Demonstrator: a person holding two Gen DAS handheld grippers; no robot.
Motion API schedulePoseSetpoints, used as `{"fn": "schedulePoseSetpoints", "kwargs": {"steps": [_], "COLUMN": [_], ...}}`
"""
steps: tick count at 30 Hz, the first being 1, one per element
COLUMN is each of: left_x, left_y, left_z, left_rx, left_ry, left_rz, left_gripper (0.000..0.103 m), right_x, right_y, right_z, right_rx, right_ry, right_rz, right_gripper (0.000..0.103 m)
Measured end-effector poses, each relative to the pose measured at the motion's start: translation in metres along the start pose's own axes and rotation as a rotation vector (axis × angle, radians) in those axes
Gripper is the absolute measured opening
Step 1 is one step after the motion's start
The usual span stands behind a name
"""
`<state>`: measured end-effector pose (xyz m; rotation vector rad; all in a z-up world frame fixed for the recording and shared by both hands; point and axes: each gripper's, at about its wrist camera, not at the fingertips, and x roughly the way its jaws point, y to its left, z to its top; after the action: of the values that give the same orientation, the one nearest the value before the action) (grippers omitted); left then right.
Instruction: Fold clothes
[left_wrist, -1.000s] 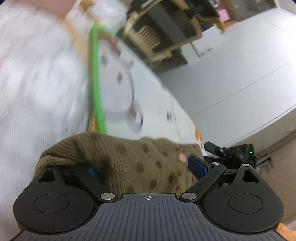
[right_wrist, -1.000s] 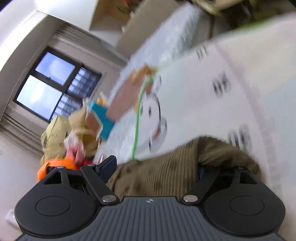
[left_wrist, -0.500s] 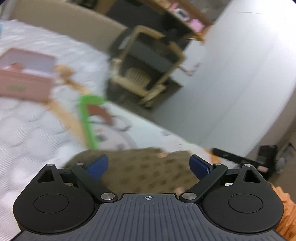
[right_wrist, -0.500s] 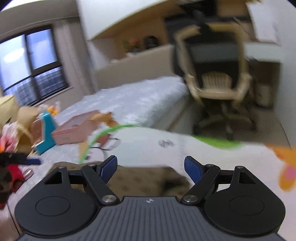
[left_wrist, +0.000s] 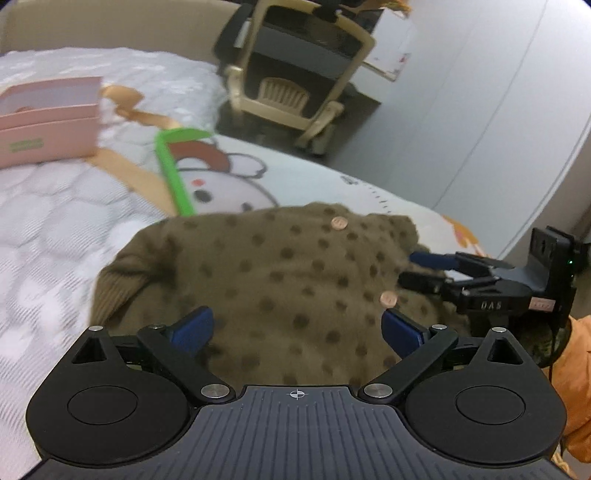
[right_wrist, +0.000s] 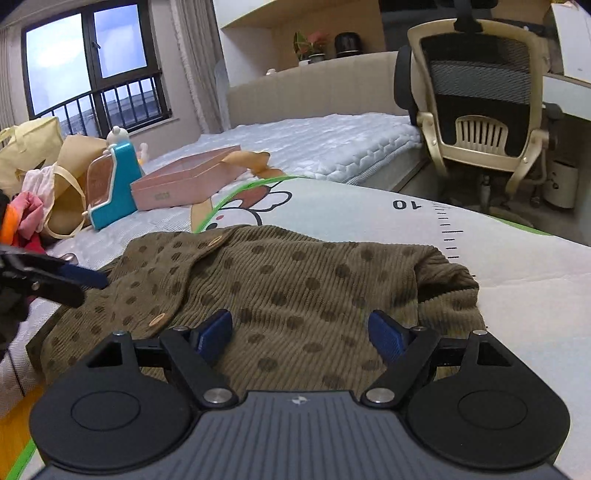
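An olive-brown knitted cardigan (left_wrist: 280, 273) with darker dots and round buttons lies folded on the printed mat on the bed. My left gripper (left_wrist: 295, 330) hovers just above its near edge, open, with nothing between the blue pads. The cardigan (right_wrist: 295, 288) fills the lower middle of the right wrist view, and my right gripper (right_wrist: 303, 334) stands open over its near part. Each gripper shows in the other's view: the right gripper (left_wrist: 424, 267) at the cardigan's right side, the left gripper (right_wrist: 81, 282) at its left edge.
A white mat (right_wrist: 517, 280) with a cartoon print and a green border covers the bed's near part. A pink box (right_wrist: 184, 182), a teal toy (right_wrist: 114, 188) and bags (right_wrist: 33, 158) lie at the left. An office chair (right_wrist: 476, 92) stands beyond the bed. Orange fabric (left_wrist: 576, 376) is at the right.
Both grippers held the cardigan's edge a second ago, then let go and opened. Both have pulled back and levelled, and the cardigan now lies flat on the mat.
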<state>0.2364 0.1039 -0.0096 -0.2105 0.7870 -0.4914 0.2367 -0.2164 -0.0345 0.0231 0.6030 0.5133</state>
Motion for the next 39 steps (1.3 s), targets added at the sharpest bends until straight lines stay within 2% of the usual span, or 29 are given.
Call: {"fn": "schedulePoseSetpoints", "kwargs": {"steps": [3, 5, 9, 13, 15, 19, 22, 25, 26, 29, 31, 33, 35, 36, 39], "left_x": [-0.014, -0.026, -0.024, -0.022, -0.021, -0.016, -0.02, -0.028, -0.032, -0.042, -0.042, -0.033, -0.019, -0.01, 0.012], "left_y": [0.01, 0.015, 0.018, 0.009, 0.013, 0.023, 0.009, -0.008, -0.012, -0.021, -0.028, -0.033, -0.037, -0.038, -0.037], "left_z": [-0.007, -0.013, -0.027, -0.038, -0.04, -0.047, -0.052, -0.055, -0.054, -0.043, -0.033, -0.025, -0.019, -0.018, -0.024], "left_rx": [-0.041, -0.077, -0.129, -0.127, -0.166, -0.23, -0.145, -0.034, -0.013, -0.003, -0.014, -0.046, -0.089, -0.105, -0.119], "left_ry": [0.0, 0.001, 0.036, 0.035, 0.016, 0.006, 0.016, 0.023, 0.012, -0.052, -0.105, -0.121, -0.106, -0.082, 0.005], "left_rz": [0.011, -0.012, -0.054, -0.09, -0.093, -0.016, 0.041, 0.136, 0.15, 0.113, 0.073, 0.024, -0.036, -0.062, -0.072], "left_gripper": [0.101, 0.101, 0.101, 0.101, 0.101, 0.1, 0.099, 0.099, 0.099, 0.099, 0.099, 0.099, 0.099, 0.099, 0.1], "right_x": [0.003, 0.004, 0.001, -0.025, -0.04, -0.062, -0.068, -0.081, -0.086, -0.093, -0.085, -0.074, -0.057, -0.048, -0.025], "right_y": [0.007, 0.008, 0.013, 0.018, 0.013, 0.003, 0.003, 0.001, 0.004, 0.023, 0.044, 0.063, 0.08, 0.083, 0.089], "right_z": [0.001, 0.001, -0.004, -0.016, -0.017, -0.027, -0.043, -0.048, -0.048, -0.039, -0.031, -0.024, -0.02, -0.021, -0.027], "right_rx": [-0.026, -0.031, -0.07, -0.143, -0.121, -0.092, -0.157, -0.168, -0.184, -0.235, -0.286, -0.336, -0.384, -0.387, -0.385], "right_ry": [0.008, 0.024, 0.062, 0.08, 0.071, 0.075, 0.13, 0.158, 0.141, 0.082, 0.046, 0.02, 0.016, 0.042, 0.12], "right_rz": [-0.018, -0.021, -0.054, -0.074, -0.078, -0.099, -0.146, -0.168, -0.188, -0.135, -0.082, -0.045, -0.015, 0.0, 0.043], "right_gripper": [0.084, 0.085, 0.086, 0.087, 0.088, 0.088, 0.089, 0.089, 0.089, 0.089, 0.089, 0.089, 0.089, 0.089, 0.089]}}
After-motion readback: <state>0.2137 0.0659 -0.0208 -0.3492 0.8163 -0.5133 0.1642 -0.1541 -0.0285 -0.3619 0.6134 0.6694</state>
